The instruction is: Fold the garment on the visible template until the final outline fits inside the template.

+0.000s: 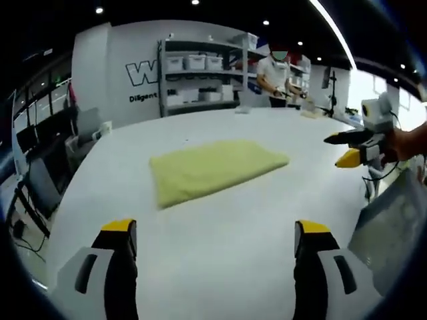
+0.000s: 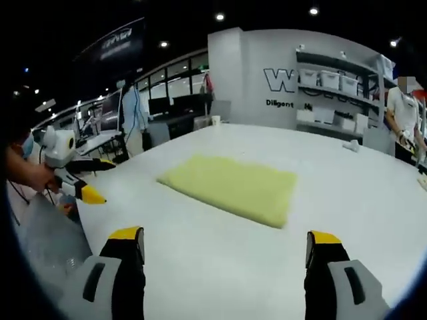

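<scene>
A pale yellow garment point(image 1: 213, 170) lies folded into a flat rectangle on the white table point(image 1: 133, 143), well ahead of my left gripper point(image 1: 215, 230). The left jaws stand wide apart with nothing between them. My right gripper point(image 1: 339, 150) hovers off the garment's right side, held by a hand, its jaws apart. In the right gripper view the same garment point(image 2: 233, 187) lies ahead of my right gripper point(image 2: 225, 237), which is open and holds nothing. My left gripper point(image 2: 103, 180) shows at the left, clear of the cloth. No template outline can be made out on the table.
A grey translucent sheet point(image 1: 393, 220) lies at the table's near corner, also seen as a sheet point(image 2: 43, 243) in the right gripper view. A person point(image 1: 277, 77) stands beyond the far edge by shelves with white bins point(image 1: 197, 63). Desks with monitors point(image 2: 100, 120) line one side.
</scene>
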A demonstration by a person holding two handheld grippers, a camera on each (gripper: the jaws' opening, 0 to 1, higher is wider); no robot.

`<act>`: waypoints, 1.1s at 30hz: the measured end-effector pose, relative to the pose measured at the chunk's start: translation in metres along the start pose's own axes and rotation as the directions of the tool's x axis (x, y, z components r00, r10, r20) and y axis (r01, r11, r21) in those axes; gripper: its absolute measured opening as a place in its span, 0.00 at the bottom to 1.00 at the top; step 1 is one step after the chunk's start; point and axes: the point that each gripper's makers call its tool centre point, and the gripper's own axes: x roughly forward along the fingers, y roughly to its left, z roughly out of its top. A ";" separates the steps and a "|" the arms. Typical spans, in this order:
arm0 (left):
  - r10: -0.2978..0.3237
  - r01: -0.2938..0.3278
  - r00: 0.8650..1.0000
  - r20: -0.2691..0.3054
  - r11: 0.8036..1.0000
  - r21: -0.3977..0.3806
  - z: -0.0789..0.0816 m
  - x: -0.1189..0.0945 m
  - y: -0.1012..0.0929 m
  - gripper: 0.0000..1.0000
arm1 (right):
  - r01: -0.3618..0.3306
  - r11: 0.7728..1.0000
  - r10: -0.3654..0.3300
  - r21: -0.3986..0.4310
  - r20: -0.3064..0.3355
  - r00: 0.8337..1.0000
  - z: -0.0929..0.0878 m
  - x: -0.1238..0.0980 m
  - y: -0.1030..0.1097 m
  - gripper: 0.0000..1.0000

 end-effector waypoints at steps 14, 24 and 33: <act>0.010 -0.011 1.000 0.015 1.000 0.028 -0.002 -0.003 0.002 0.97 | 0.013 1.000 -0.013 -0.018 0.008 1.000 -0.004 -0.005 0.001 0.99; 0.035 -0.034 0.999 0.031 0.999 -0.016 -0.002 -0.005 0.012 0.97 | 0.027 0.999 -0.026 -0.038 0.021 0.999 -0.004 -0.003 0.001 0.99; 0.040 -0.039 0.999 0.026 0.999 -0.036 -0.005 -0.004 0.014 0.96 | 0.050 0.999 -0.049 -0.021 0.035 0.998 -0.007 -0.004 -0.004 0.98</act>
